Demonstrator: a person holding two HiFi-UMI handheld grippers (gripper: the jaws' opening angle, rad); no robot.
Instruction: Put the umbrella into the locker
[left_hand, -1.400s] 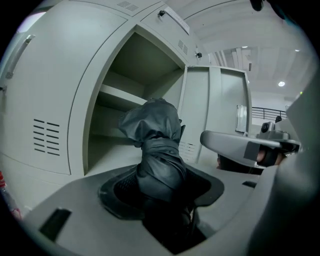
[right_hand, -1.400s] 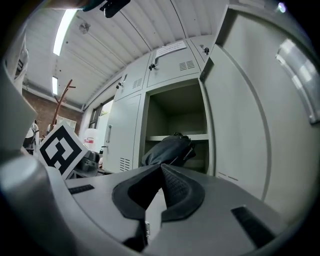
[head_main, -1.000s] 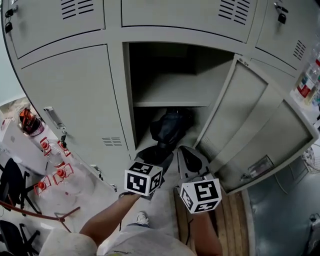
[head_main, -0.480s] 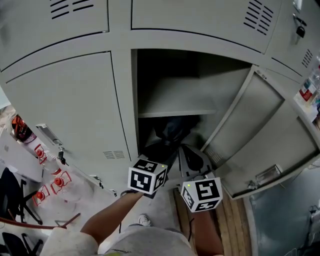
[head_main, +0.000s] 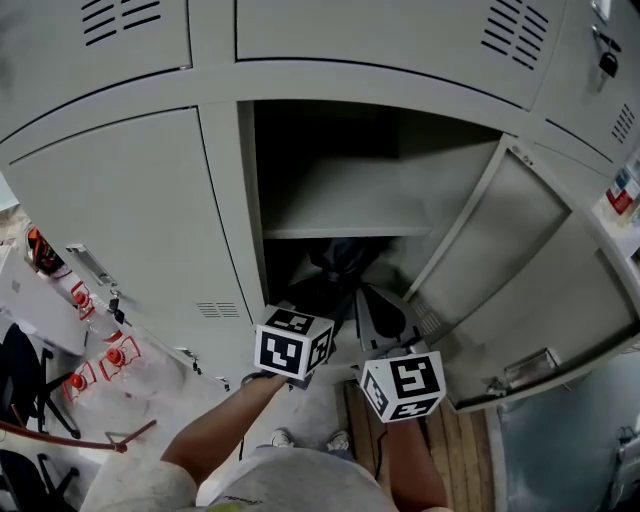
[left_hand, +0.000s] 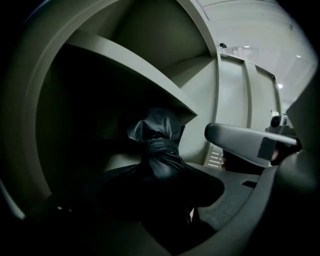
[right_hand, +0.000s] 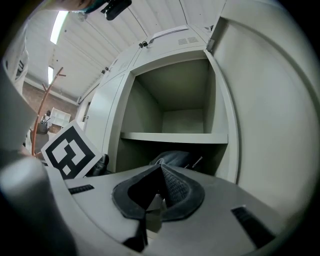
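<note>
A black folded umbrella (head_main: 338, 262) lies with its far end inside the lower compartment of the open grey locker (head_main: 345, 232), under the shelf. My left gripper (head_main: 318, 305) is shut on the umbrella's near end; in the left gripper view its dark cloth (left_hand: 159, 159) fills the space between the jaws (left_hand: 167, 200). Just right of it, outside the opening, my right gripper (head_main: 380, 318) is shut and holds nothing. In the right gripper view its pads (right_hand: 172, 187) meet at the tip, with the umbrella (right_hand: 172, 159) beyond them.
The locker's door (head_main: 525, 275) stands swung open to the right. Closed locker doors (head_main: 130, 210) flank the opening on the left and above. Bottles with red caps (head_main: 100, 357) stand on the floor at left. A wooden board (head_main: 460, 450) lies at lower right.
Both grippers have edged toward the locker opening, and the umbrella has gone a little deeper under the shelf. Neither gripper's jaws have changed.
</note>
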